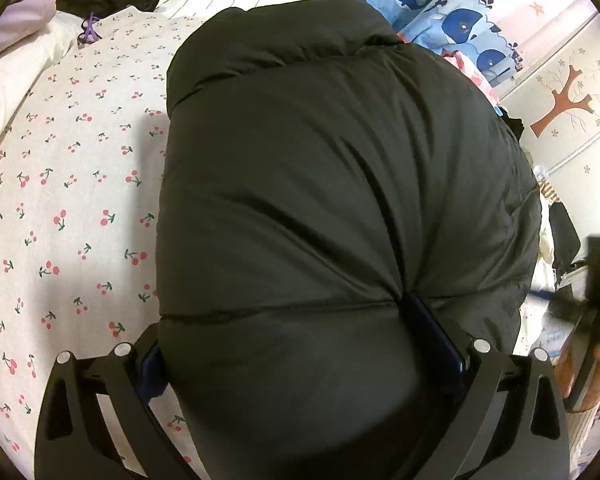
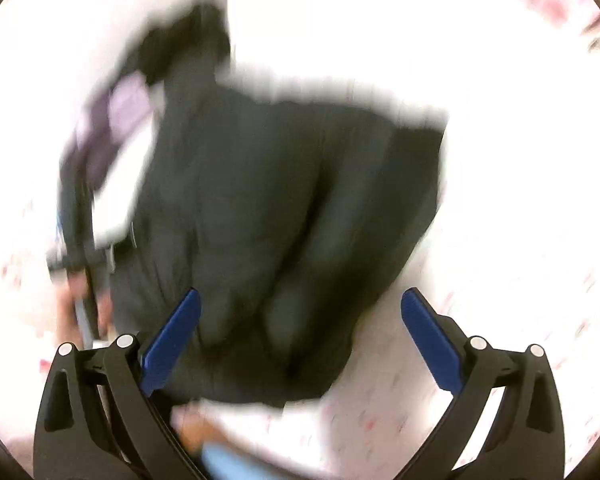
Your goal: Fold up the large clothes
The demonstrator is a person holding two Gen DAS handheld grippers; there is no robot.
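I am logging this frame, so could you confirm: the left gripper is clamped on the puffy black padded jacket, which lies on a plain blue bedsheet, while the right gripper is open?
Not quite: the bedsheet is white with a small red cherry print, not plain blue, as the left wrist view shows. The rest holds: the left gripper is clamped on the puffy black padded jacket, and the right gripper is open.

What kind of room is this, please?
Most likely a bedroom. The black jacket lies on a cherry-print sheet like a bed's, a whale-print blanket and white pillow sit behind it, and a tree sticker decorates the wall.
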